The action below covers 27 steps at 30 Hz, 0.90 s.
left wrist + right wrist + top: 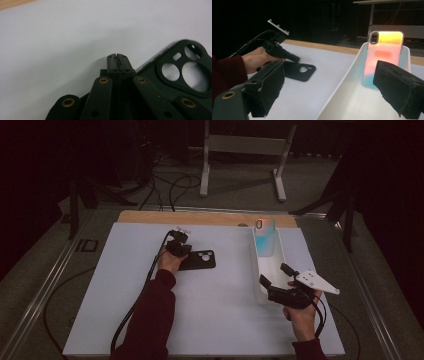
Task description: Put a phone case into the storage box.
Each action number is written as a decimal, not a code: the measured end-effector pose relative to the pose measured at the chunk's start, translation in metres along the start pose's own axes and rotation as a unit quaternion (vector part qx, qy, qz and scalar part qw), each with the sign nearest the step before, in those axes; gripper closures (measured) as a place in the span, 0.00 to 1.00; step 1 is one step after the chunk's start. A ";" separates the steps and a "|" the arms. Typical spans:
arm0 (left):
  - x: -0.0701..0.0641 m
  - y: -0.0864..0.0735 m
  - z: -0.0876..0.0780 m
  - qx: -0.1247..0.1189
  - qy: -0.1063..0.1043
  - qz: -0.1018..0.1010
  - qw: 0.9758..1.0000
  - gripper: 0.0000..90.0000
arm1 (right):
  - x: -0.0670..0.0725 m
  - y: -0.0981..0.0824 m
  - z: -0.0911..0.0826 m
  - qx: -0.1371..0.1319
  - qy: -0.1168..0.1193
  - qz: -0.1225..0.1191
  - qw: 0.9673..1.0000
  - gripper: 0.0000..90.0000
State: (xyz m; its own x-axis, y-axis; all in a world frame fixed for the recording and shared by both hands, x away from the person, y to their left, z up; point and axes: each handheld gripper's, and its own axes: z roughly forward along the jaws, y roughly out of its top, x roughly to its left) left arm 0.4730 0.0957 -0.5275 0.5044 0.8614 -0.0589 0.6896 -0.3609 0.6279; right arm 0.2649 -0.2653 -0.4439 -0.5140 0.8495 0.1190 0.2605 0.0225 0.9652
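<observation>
Right gripper (273,275): nearest item; held low at the near right of the table, jaws standing wide apart with nothing between them; one jaw sits over the white tray (260,292), the other outside its left wall; judged to be steadying or waiting at the tray.

White tray: long, narrow, open-topped, running from the near right toward the far edge; an iridescent phone case (264,237) stands upright at its far end, leaning on the end wall; the near part of the floor is bare, so there is room for a second case.

Left gripper (177,245): mid-table, left of the tray; jaws pressed fully together (117,62), tips down at the white table surface (62,37), resting at the left end of the black phone case (197,260); whether an edge of the case is pinched cannot be told.

Black phone case: lying flat on the table, camera cut-outs (185,71) toward the tray, well apart from it.

Handling note, a judgement: the case is thin and flat, so a grip needs its rim; part the jaws, set one under the lip and one on top near a corner, close firmly, lift level; carry it right and lower it into the bare end of the tray, clear of the upright case.
</observation>
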 end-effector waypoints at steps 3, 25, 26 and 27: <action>-0.001 -0.006 -0.007 0.007 -0.008 0.007 1.000 1.00 | 0.001 0.000 0.000 0.001 0.001 0.000 1.000 0.11; -0.033 -0.068 -0.052 -0.015 -0.033 0.035 0.999 1.00 | 0.004 0.000 0.003 0.004 0.004 -0.012 1.000 0.11; -0.034 -0.068 -0.052 -0.017 -0.032 0.040 0.999 0.99 | 0.004 0.000 0.003 0.004 0.005 -0.012 1.000 0.11; -0.034 -0.070 -0.056 -0.035 -0.022 0.039 0.998 0.99 | 0.004 0.000 0.003 0.004 0.004 -0.013 1.000 0.11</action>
State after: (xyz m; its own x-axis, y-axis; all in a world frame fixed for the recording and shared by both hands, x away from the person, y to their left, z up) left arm 0.3780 0.1115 -0.5258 0.5791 0.8143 -0.0406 0.6103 -0.3999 0.6838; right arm 0.2652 -0.2606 -0.4436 -0.5273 0.8444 0.0951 0.2530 0.0492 0.9662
